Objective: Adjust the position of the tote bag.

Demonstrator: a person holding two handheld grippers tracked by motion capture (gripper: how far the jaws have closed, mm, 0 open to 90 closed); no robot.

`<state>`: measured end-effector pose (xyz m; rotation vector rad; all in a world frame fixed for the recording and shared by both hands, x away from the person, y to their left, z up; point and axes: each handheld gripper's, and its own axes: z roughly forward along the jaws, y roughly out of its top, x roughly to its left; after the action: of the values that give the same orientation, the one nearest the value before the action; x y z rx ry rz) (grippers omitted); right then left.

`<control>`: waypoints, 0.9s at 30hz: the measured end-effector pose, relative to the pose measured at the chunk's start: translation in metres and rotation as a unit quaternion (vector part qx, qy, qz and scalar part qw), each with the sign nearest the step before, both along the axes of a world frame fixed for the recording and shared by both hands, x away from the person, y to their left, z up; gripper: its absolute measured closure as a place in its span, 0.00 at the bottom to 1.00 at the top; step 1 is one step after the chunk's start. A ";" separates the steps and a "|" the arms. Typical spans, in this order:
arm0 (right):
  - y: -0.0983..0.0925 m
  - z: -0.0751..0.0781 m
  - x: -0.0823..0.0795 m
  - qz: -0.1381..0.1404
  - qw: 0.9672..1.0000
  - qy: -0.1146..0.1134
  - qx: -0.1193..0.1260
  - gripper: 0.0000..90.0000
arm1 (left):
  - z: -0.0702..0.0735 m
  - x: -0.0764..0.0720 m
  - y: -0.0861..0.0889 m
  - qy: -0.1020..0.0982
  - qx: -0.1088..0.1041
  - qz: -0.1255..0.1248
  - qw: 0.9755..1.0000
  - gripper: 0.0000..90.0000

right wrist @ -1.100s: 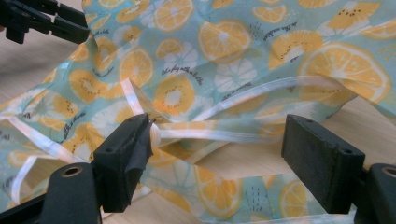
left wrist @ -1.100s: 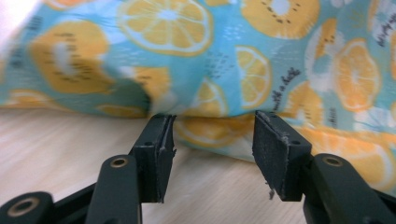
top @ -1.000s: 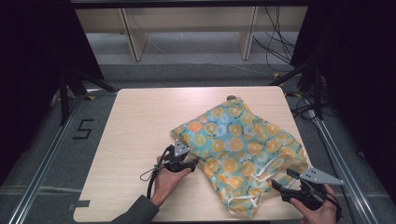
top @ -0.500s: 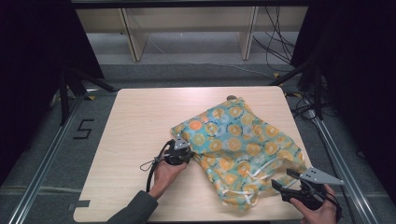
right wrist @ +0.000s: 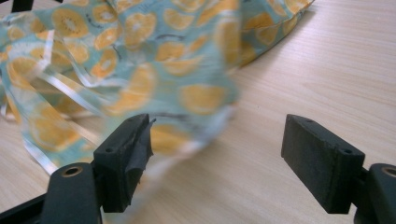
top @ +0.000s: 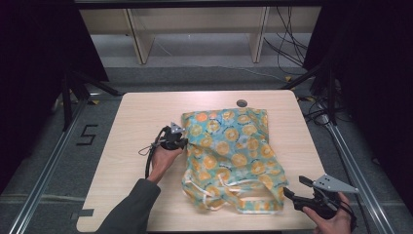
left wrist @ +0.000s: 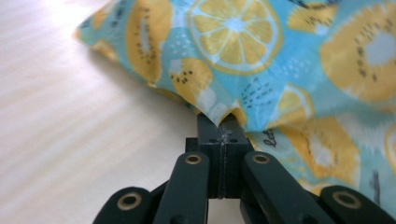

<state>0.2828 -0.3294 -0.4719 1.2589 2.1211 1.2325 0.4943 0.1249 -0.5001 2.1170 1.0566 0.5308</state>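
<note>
Left gripper (top: 181,142) clamps bag (top: 234,151) at left edge (jaws just closed on cloth). Right gripper (top: 295,189) wide, near right corner.

Turquoise bag with orange and kiwi print (top: 229,146): thin woven cloth, matt, softly creased; white handles slightly glossy. Pale wood-grain table top (top: 141,117): smooth, faint satin sheen. Black jaws of both grippers: matt hard plastic, pads roughened, brass-coloured metal rivets.
</note>
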 end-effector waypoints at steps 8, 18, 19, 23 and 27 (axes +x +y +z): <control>0.000 0.000 -0.001 -0.001 1.000 -0.003 0.006 0.28 | 0.008 -0.002 0.010 0.013 -0.032 0.024 0.999 0.78; 0.006 -0.001 0.000 0.008 1.000 -0.005 0.007 0.28 | 0.045 -0.079 0.011 0.017 -0.096 -0.058 0.994 0.47; 0.005 0.001 -0.001 0.014 1.000 -0.004 0.005 0.28 | 0.047 -0.089 0.009 0.023 -0.105 -0.073 0.992 0.46; 0.009 -0.001 0.000 0.016 1.000 -0.002 0.008 0.28 | 0.048 -0.119 -0.006 0.049 -0.120 -0.126 0.983 0.37; 0.011 0.000 -0.002 0.016 1.000 0.003 0.018 0.28 | 0.042 -0.135 -0.023 0.064 -0.109 -0.171 0.977 0.34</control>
<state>0.2807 -0.3189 -0.4721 1.2487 2.1397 1.2880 0.3596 0.1022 -0.4585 2.0937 0.7547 0.1089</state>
